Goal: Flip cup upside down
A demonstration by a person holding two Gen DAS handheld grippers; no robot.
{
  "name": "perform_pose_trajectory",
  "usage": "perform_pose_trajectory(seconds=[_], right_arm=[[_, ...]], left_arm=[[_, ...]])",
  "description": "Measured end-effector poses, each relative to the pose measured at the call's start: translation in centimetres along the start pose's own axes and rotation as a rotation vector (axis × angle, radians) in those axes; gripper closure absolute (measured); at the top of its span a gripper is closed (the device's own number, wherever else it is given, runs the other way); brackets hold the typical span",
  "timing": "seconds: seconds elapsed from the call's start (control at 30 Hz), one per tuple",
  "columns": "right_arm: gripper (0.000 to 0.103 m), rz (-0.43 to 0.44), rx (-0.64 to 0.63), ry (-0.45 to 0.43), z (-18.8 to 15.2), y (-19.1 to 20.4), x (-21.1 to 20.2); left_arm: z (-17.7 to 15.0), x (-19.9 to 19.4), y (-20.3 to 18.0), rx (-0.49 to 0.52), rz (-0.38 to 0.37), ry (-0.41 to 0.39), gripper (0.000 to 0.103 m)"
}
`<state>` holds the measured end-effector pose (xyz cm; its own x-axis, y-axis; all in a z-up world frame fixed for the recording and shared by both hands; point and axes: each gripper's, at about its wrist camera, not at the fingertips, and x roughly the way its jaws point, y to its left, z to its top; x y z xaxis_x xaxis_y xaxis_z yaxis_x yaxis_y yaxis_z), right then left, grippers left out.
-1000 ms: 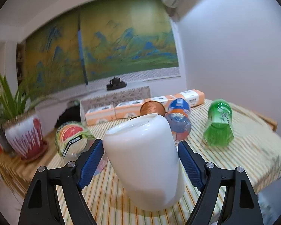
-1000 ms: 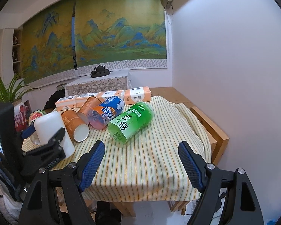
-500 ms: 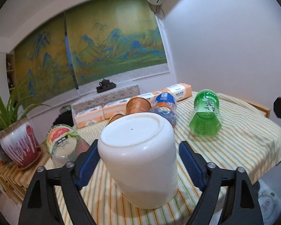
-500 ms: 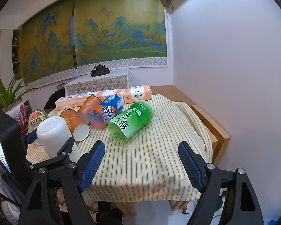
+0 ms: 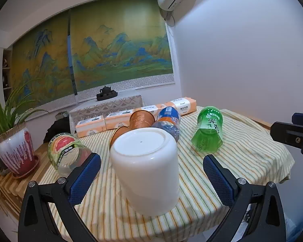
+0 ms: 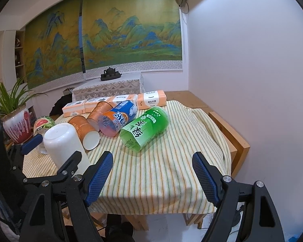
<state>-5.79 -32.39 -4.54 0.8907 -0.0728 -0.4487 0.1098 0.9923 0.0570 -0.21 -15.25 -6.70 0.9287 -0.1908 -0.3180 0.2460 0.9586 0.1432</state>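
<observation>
A white cup [image 5: 146, 169] stands upside down, base up, on the striped tablecloth [image 5: 242, 151] near the table's front left corner. My left gripper [image 5: 151, 178] is open around it, with a gap between each blue pad and the cup wall. The cup also shows in the right wrist view [image 6: 63, 144], with the left gripper's fingers on either side. My right gripper [image 6: 152, 178] is open and empty, held off the table's front edge.
Lying on the cloth behind the white cup: two orange paper cups [image 6: 84, 131], a blue and orange cup [image 6: 117, 118], a green cup [image 6: 145, 129] and a watermelon-print clear cup [image 5: 65, 154]. Tissue packs [image 6: 115, 100] line the back edge. A potted plant [image 5: 14, 147] stands at left.
The white cup went from tilted in the left gripper to standing base up on the cloth. The left jaws opened wider and drew back a little. The right gripper stayed put.
</observation>
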Motion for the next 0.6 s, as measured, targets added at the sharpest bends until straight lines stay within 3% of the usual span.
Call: perform_pose_trajectory(seconds=[0.33, 0.6], right_arm=[[0.026, 0.014, -0.001, -0.005, 0.2, 0.8, -0.8], [0.021, 0.04, 0.0, -0.02, 0.2, 2.3, -2.0]], left_arm=[[0.4, -4.6, 3.0, -0.073, 0.001, -0.019, 0.0], [1.1, -8.2, 7.1, -0.179, 0.008, 0.047, 0.0]])
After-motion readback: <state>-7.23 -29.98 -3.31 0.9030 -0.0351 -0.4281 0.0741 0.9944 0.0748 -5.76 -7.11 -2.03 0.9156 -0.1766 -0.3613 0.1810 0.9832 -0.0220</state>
